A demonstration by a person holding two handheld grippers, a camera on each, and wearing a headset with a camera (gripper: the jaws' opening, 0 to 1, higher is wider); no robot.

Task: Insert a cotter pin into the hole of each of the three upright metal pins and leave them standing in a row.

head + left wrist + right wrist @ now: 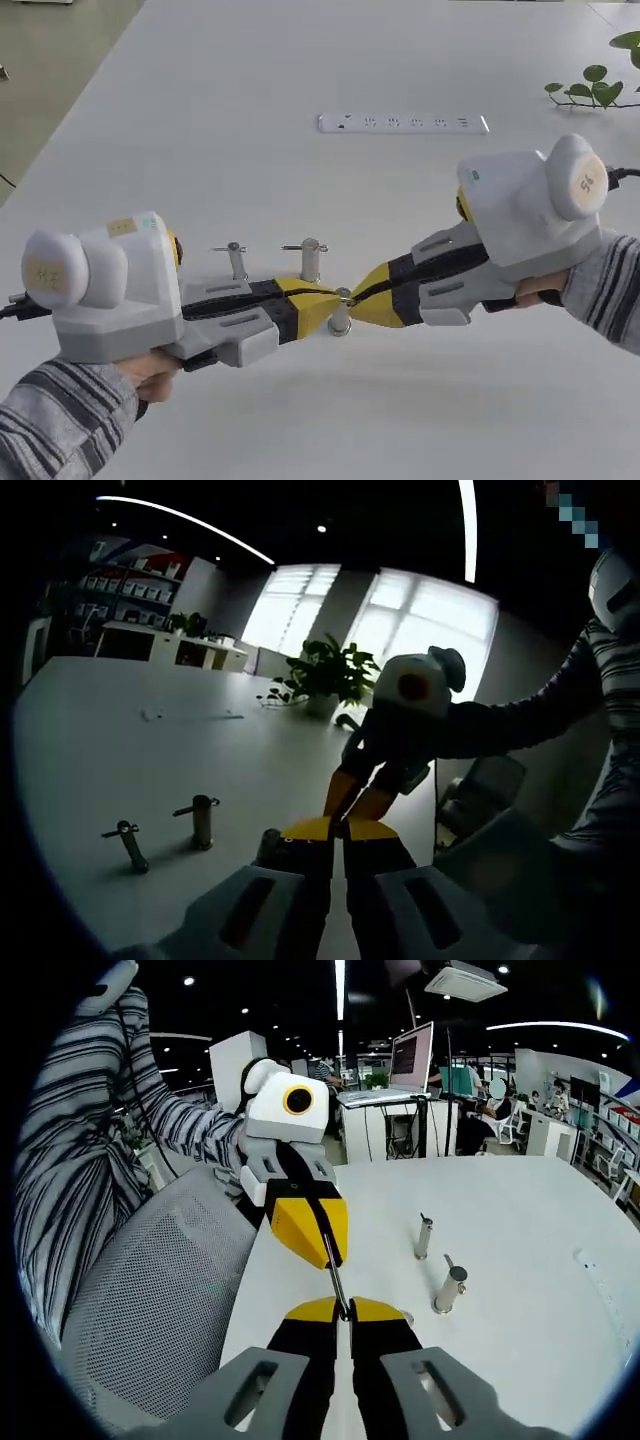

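Three upright metal pins stand in a row on the white table [300, 80]. The two far pins [237, 261] [311, 259] each have a cotter pin through the top. Over the nearest pin [340, 320] my left gripper [337, 295] and right gripper [355, 297] meet tip to tip. In the right gripper view a thin cotter pin [333, 1270] runs from my shut right gripper [343, 1310] to the shut tips of the left gripper [333, 1258]. In the left gripper view the nearest pin [268, 842] stands just left of my shut left gripper [341, 828].
A white power strip [404, 123] lies farther back on the table, and a leafy plant [598, 88] sits at the far right. A grey mesh chair [150, 1290] stands beside the table edge. Desks and monitors fill the room behind.
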